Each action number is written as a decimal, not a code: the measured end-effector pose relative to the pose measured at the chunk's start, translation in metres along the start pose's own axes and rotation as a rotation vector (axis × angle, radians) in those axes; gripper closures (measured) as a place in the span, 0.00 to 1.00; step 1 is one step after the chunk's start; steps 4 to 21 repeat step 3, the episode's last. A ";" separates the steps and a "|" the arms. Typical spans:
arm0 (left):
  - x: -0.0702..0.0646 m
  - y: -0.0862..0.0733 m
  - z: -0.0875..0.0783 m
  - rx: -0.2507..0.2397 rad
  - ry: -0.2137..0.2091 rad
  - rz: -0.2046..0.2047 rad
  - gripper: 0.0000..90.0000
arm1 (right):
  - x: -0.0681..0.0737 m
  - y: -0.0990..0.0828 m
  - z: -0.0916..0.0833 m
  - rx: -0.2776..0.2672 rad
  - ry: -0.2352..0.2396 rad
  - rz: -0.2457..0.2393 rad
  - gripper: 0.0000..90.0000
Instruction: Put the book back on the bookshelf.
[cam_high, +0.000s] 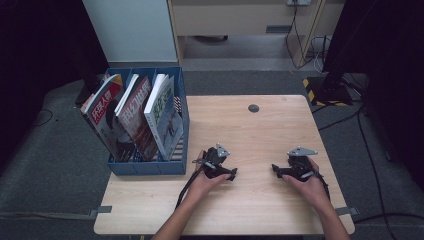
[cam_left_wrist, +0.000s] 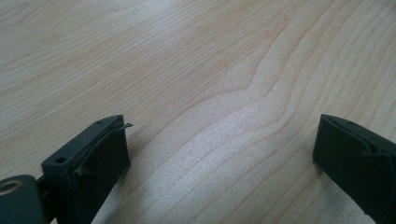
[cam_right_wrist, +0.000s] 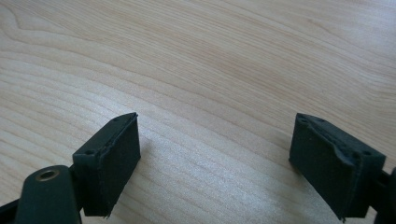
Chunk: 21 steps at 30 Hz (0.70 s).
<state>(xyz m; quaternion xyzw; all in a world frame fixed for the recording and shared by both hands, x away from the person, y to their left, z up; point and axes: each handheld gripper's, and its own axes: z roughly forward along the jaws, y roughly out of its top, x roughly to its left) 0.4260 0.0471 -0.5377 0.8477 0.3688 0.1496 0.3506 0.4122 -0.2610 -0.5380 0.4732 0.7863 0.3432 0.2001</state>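
Both hands rest on the wooden table (cam_high: 255, 135), each holding a black gripper. My left gripper (cam_high: 232, 173) lies near the table's middle, pointing right, jaws wide apart over bare wood (cam_left_wrist: 219, 135). My right gripper (cam_high: 275, 170) lies to its right, pointing left toward the other, jaws also wide apart with nothing between them (cam_right_wrist: 215, 140). A blue file rack (cam_high: 150, 162) with three magazines (cam_high: 135, 117) stands at the table's left edge, just left of my left hand.
A small dark round hole (cam_high: 254, 108) sits near the table's far edge. Cables (cam_high: 360, 125) and a black stand with a yellow-black striped base (cam_high: 320, 92) are on the floor to the right. A white panel (cam_high: 132, 30) stands behind the rack.
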 end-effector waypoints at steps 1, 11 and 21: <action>0.000 0.000 0.000 0.000 0.000 0.000 0.03 | 0.000 0.000 0.000 0.000 0.000 -0.001 0.18; 0.000 0.000 0.000 0.000 0.000 0.000 0.03 | 0.000 0.000 0.000 -0.001 -0.001 -0.001 0.18; 0.000 0.000 0.000 0.000 0.000 0.000 0.03 | 0.000 0.000 0.000 -0.001 -0.001 -0.001 0.18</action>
